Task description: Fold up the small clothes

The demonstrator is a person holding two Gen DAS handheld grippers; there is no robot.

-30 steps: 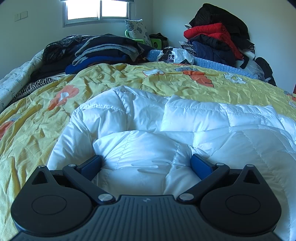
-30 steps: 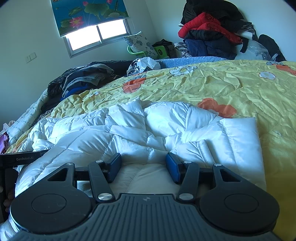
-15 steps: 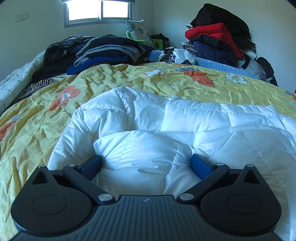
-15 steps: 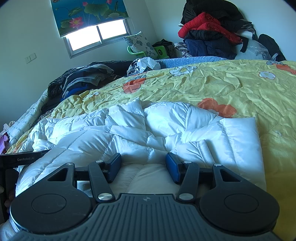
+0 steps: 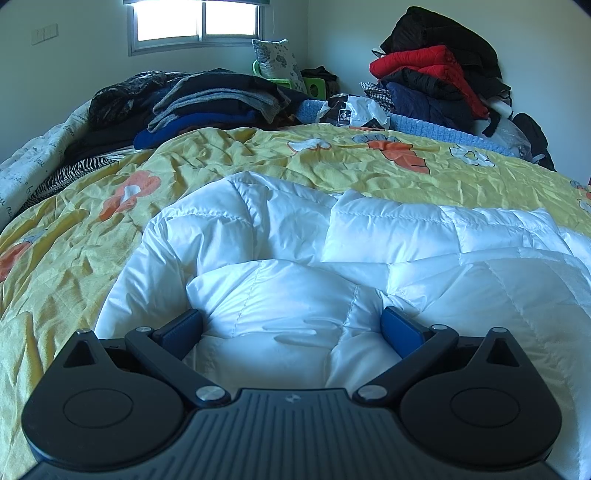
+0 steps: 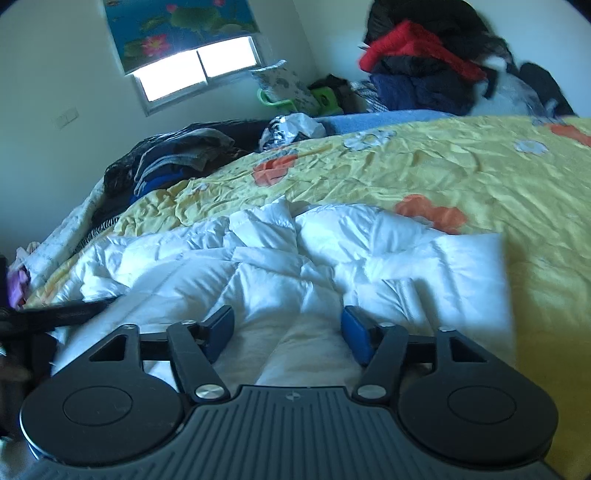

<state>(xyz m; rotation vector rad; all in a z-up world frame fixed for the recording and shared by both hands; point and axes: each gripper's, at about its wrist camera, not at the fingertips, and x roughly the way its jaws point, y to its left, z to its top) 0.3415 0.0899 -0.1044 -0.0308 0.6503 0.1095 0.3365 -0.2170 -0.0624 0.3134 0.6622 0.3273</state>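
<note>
**White puffer jacket on bed, both grippers over it**

White quilted jacket [image 5: 369, 258] lies spread and rumpled on the yellow flowered bedspread [image 5: 92, 236], at the near edge of the bed, running across most of that edge. In the right wrist view its flat squared end [image 6: 469, 273] lies toward the right side of the bed; the middle is bunched into folds.

Left gripper [image 5: 291, 328]: jaws wide apart, a puffed fold of the jacket bulging up between them. Both blue pads sit against the fabric at its sides. Cannot tell whether they pinch it or just rest there.

Right gripper [image 6: 288, 332]: jaws opening, jacket fabric lying between them, pads not pressing on it. The view is blurred. A dark strip, the other gripper's body, shows at its left edge.

Surroundings: stack of folded dark clothes [image 5: 207, 103] at the far left corner of the bed, heap of red, black and navy coats [image 5: 436, 77] at the far right corner, blue knit blanket [image 5: 443, 133] along the far edge. Window [image 5: 195, 18] in the back wall; lotus-print blind [image 6: 177, 29] above it.
</note>
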